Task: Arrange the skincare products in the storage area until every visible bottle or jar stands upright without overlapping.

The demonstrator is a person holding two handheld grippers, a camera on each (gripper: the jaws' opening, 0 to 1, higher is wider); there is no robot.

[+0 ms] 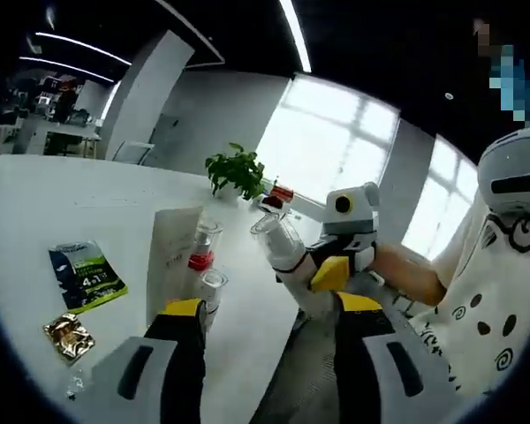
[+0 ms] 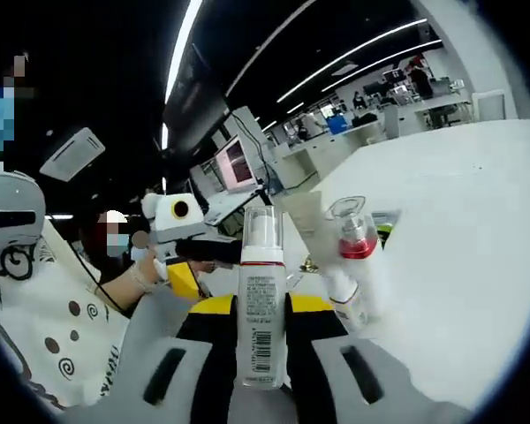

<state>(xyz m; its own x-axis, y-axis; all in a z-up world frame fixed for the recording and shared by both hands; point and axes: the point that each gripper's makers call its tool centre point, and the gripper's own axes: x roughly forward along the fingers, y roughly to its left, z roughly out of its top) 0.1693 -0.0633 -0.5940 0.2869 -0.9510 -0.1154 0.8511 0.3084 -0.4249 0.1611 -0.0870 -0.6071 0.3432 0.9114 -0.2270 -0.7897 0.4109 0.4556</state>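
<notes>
My right gripper (image 2: 261, 309) is shut on a white pump bottle (image 2: 261, 327) with a clear cap and a barcode label, held upright. In the left gripper view the same bottle (image 1: 281, 240) hangs tilted above the table's edge in the right gripper (image 1: 307, 269). My left gripper (image 1: 272, 306) stands open with nothing between its jaws. It also comes in from the left of the right gripper view (image 2: 194, 254). On the table stand a clear-capped bottle with a red collar (image 1: 202, 247) (image 2: 356, 237), a small white bottle (image 1: 213, 286) (image 2: 344, 299) and a white carton (image 1: 171, 258).
A green sachet (image 1: 85, 276) and a gold sachet (image 1: 68, 336) lie on the white table (image 1: 62, 199) to the left. A potted plant (image 1: 237, 170) stands at the far edge. The person (image 1: 499, 291) is at the right. Desks and monitors fill the background.
</notes>
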